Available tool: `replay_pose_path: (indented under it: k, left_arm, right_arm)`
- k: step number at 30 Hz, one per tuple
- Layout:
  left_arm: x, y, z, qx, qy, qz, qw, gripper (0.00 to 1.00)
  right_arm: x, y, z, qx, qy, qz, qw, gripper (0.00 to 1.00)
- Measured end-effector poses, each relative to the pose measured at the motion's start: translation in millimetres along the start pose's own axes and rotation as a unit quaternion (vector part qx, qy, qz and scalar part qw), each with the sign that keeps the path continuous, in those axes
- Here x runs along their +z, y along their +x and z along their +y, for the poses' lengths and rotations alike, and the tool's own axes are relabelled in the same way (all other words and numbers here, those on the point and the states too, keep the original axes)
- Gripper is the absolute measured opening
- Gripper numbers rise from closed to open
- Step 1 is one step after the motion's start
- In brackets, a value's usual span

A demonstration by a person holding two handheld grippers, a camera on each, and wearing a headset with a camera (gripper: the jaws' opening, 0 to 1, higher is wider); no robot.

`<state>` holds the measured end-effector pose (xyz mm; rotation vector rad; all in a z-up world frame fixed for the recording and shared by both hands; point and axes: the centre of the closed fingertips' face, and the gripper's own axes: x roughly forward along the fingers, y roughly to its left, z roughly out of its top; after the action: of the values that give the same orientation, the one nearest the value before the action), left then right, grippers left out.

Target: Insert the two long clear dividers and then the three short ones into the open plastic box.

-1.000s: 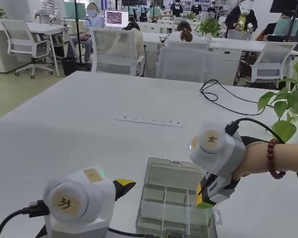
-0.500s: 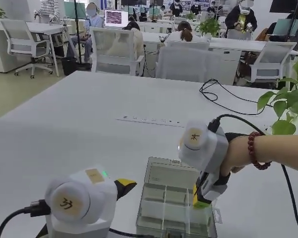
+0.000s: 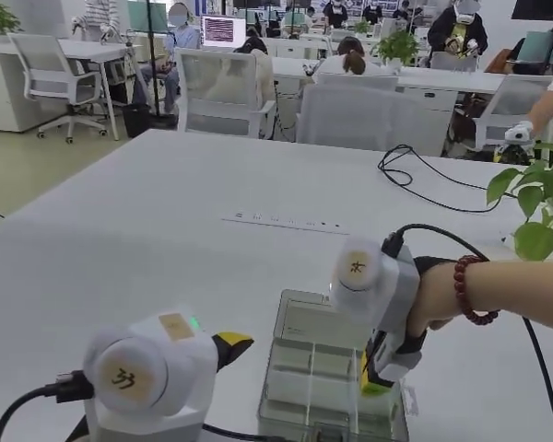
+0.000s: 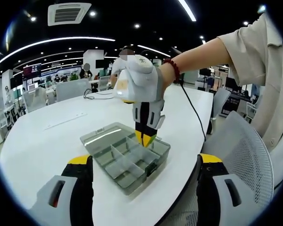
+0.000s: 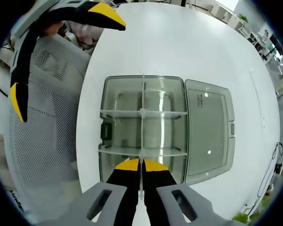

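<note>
Desk [image 3: 166, 212]: open box [image 5: 122, 96] is sitting by the near edge. Right gripper [image 5: 141, 165] is hanging directly above it, pinching a clear divider [image 5: 142, 94] that is running along the box's midline, across two cross dividers [image 5: 165, 113]. Left gripper [image 4: 144, 159] is hovering spread, near-left of the box.

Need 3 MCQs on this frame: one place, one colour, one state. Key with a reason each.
1. Where is the right gripper?
A. over the plastic box
B. on a chair
C. beyond the table edge

2. Its fingertips are:
A. red
B. yellow
C. blue

3. The left gripper is:
A. shut on a cable
B. shut on the lid
C. open, gripping nothing

Key:
1 A: its own view looks down into the box, jaws closed on a clear divider.
2 B: the tips are yellow in both gripper views.
3 C: its jaws stand wide apart.
</note>
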<state>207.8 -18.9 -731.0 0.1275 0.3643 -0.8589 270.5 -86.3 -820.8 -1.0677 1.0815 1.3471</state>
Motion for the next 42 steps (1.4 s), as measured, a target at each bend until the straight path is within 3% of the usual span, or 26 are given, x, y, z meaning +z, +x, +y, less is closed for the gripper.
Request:
replay_pose_path:
  k: [15,23,30,39,42]
  left_arm:
    - [0.9,0.5,1.3,0.004,0.001,0.001,1.0000,0.90]
    - [3.4,3.3,3.0,0.008,0.002,-0.001,1.0000,0.90]
    - [-1.5,3.3,6.9,0.012,0.006,0.011,0.9998,0.89]
    - [-4.4,-2.1,13.3,0.023,0.012,0.028,0.9993,0.89]
    - [-7.2,-5.5,18.2,0.033,0.019,0.038,0.9985,0.88]
  right_arm:
    - [-3.4,18.1,-0.3,0.002,0.014,0.009,0.9999,0.02]
    - [-4.5,20.3,0.5,0.000,0.014,-0.003,0.9999,0.02]
    - [-4.3,19.7,-0.2,-0.007,0.015,-0.014,0.9998,0.03]
    - [-2.3,7.7,-6.1,-0.032,0.042,-0.047,0.9975,0.14]
    - [1.2,0.8,-7.0,-0.041,0.080,-0.079,0.9928,0.16]
